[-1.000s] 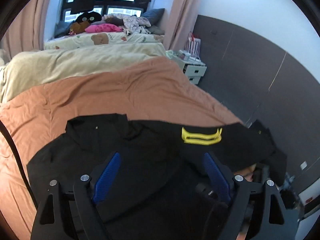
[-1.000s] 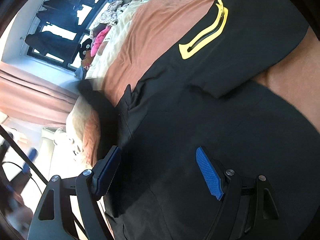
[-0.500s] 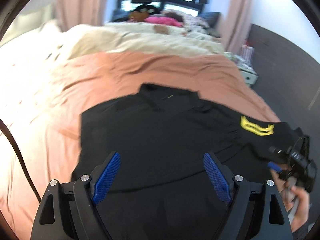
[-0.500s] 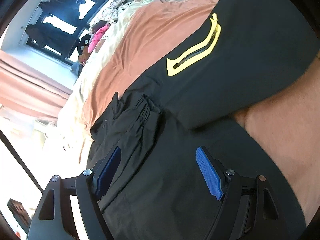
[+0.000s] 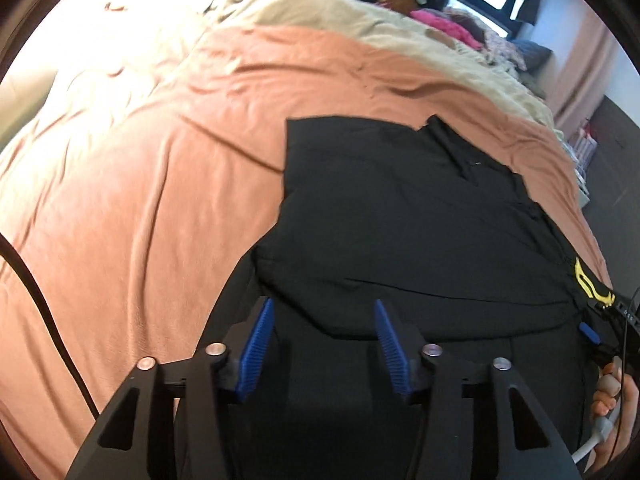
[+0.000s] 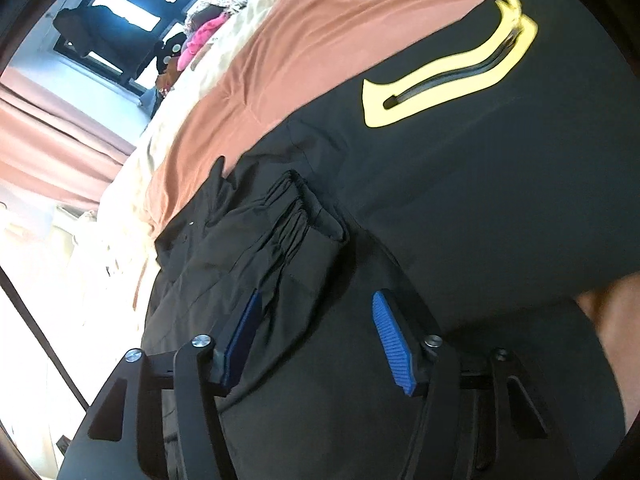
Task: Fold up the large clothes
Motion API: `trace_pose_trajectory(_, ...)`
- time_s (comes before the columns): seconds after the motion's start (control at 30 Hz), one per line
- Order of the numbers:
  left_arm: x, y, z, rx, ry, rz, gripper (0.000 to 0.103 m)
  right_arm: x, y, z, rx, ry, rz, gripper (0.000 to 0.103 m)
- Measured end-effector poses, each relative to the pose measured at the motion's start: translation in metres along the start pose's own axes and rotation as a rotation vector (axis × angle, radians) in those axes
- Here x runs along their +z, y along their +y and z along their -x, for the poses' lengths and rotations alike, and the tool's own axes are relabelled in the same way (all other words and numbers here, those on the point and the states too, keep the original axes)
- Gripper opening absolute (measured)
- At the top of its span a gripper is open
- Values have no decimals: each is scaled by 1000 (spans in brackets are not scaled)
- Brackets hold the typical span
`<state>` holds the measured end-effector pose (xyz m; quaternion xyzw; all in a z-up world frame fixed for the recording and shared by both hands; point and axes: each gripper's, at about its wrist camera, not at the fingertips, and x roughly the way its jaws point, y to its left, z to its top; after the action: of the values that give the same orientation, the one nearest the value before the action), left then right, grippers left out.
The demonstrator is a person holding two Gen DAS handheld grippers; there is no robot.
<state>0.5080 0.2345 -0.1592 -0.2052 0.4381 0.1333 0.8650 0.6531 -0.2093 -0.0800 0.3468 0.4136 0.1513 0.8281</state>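
Observation:
A large black jacket [image 5: 400,220] lies spread on the orange bedcover [image 5: 140,184]. It has a yellow-trimmed zip pocket [image 6: 448,84] on the sleeve folded across it, and a gathered cuff [image 6: 292,208]. My left gripper [image 5: 322,340] is open and empty, low over the jacket's near left part. My right gripper [image 6: 316,336] is open and empty, just above the black cloth near the gathered cuff. The right gripper [image 5: 592,332] also shows at the right edge of the left wrist view, held in a hand.
A cream duvet [image 5: 360,28] and a pile of clothes and toys [image 5: 440,20] lie at the far end of the bed by the window. Pink curtains [image 6: 52,148] hang there. A dark wall panel [image 5: 616,152] and a white bedside unit stand on the right.
My left gripper has swung left and down toward the jacket's left side. My right gripper has moved closer to the cloth, toward the gathered cuff. Both stay open.

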Motion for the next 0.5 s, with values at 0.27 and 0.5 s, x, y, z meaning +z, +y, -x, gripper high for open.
trace_pose_trajectory(0.27, -6, 15, -30, 23, 66, 57, 40, 16, 4, -29, -24, -9, 29, 30)
trace_pose_trajectory(0.5, -7, 22, -21, 20, 69, 111, 39, 2, 1, -27, -37, -23, 87, 10)
